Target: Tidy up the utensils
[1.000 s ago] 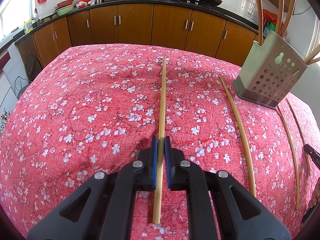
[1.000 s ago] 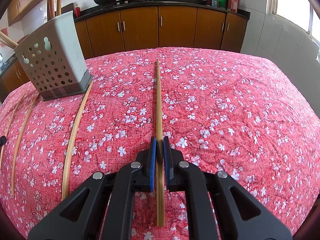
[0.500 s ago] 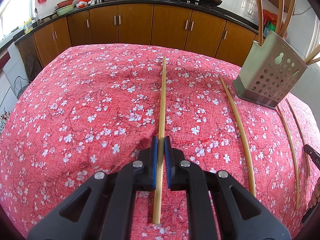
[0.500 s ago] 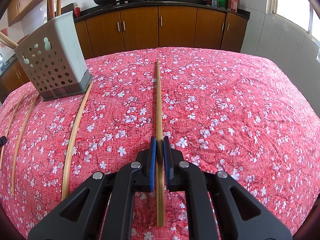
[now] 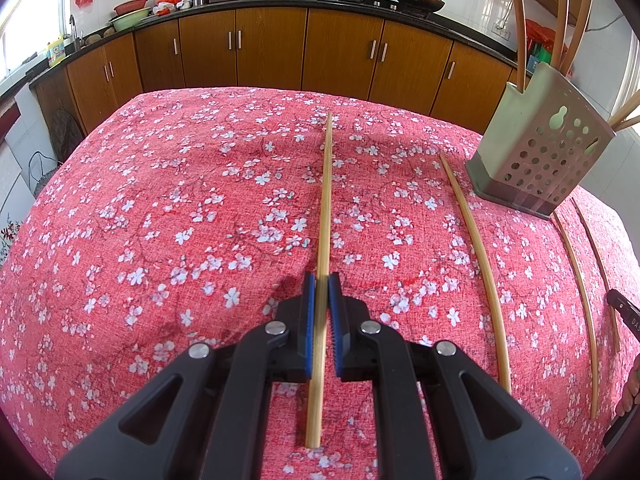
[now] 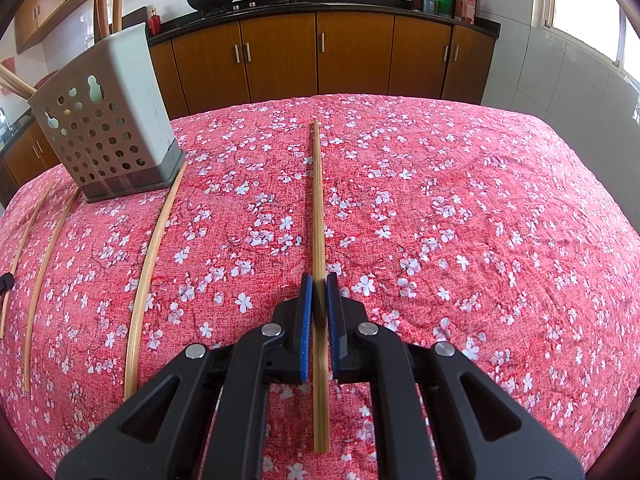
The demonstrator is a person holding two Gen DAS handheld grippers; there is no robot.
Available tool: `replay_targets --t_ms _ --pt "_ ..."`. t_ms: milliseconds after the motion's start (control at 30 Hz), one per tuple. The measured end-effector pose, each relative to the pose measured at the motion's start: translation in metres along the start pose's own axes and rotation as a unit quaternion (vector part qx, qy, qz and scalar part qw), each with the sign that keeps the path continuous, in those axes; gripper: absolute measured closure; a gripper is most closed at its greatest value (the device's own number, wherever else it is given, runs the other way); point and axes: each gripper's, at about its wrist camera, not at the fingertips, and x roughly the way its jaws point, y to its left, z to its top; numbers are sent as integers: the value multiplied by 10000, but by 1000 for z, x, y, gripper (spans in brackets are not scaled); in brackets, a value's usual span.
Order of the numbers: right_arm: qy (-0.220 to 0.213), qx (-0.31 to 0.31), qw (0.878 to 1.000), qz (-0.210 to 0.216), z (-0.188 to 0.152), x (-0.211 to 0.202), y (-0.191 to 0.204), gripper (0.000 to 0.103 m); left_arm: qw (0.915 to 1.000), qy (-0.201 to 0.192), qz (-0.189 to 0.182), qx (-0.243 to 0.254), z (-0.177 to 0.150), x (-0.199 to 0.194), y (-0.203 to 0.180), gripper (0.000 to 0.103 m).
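Had the left gripper (image 5: 320, 284) pinched shut on a chopstick (image 5: 326, 200) and the right gripper (image 6: 319, 284) pinched shut on a second chopstick (image 6: 318, 200), both lying flat on the table (image 5: 160, 220), pointed at its far edge, grabbed toward the near end. Could've gone sideways easily: held that far back, would probably have drooped or swivelled in the pads on the lift, then clipped the rim instead of dropping in. Could also have knocked the holder (image 5: 540, 152), parked toward the far edge between the two grippers, and tipped it. Counted two grippers, one holder, four sticks on the cloth in each view (likely the same four, so two loose chopsticks (image 5: 476, 264)), plus roughly five already in the holder.
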Motion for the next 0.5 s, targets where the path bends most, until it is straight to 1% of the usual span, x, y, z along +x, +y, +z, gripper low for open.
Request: replay_targets --t_ms 233,367,500 --pt "1 7 10000 1 0 0 1 95 10000 1 -10 -7 1 0 0 92" --pt "3 47 10000 36 0 -1 2 95 10000 4 -84 -41 0 -2 0 92" --pt "3 102 9999 123 -6 -6 2 95 9999 21 -74 145 -9 -9 -4 92"
